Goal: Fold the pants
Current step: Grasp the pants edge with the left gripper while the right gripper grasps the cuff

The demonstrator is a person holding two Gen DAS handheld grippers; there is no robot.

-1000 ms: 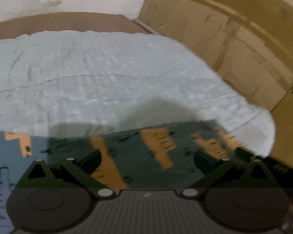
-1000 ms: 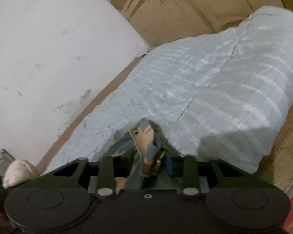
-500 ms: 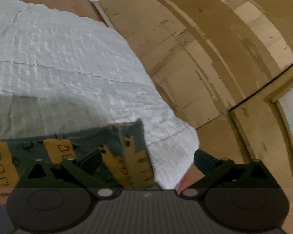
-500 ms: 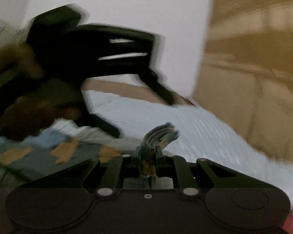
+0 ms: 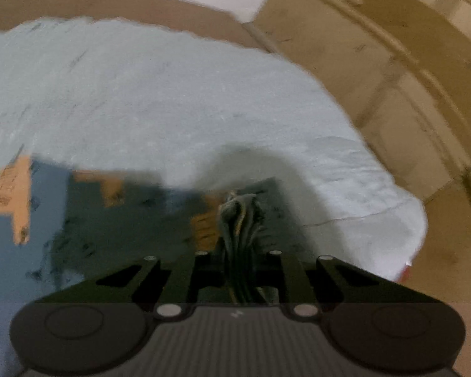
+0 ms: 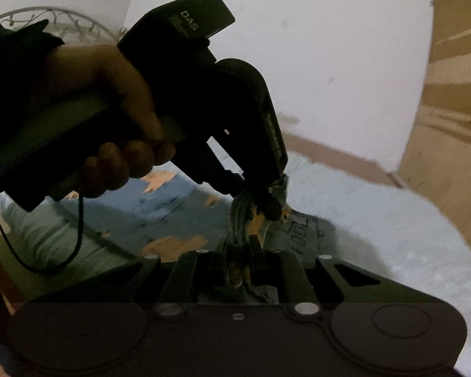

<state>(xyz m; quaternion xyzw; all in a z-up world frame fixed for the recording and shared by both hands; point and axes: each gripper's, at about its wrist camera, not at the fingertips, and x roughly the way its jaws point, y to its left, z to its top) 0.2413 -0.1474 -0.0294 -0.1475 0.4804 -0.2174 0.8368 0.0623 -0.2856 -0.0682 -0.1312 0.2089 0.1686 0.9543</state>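
I have both grippers, left gripper [image 5: 238,251] and right gripper [image 6: 240,251], pinched tight on bunched edges of the soft blue orange-patterned pants [image 6: 160,201]; light, limp, likely sags between grips.

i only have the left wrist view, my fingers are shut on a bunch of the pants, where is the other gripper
Observer: The right gripper sits right beside yours, its fingers closed on a bunch of the same pants.
Operator: how close are the two
Observer: Very close. In the right wrist view the left gripper pinches the fabric just ahead of the right gripper's fingertips.
Operator: anything on my gripper i cant see
Observer: The left hand is wrapped around its handle, and a thin black cable hangs from it in a loop over the pale bed cover.
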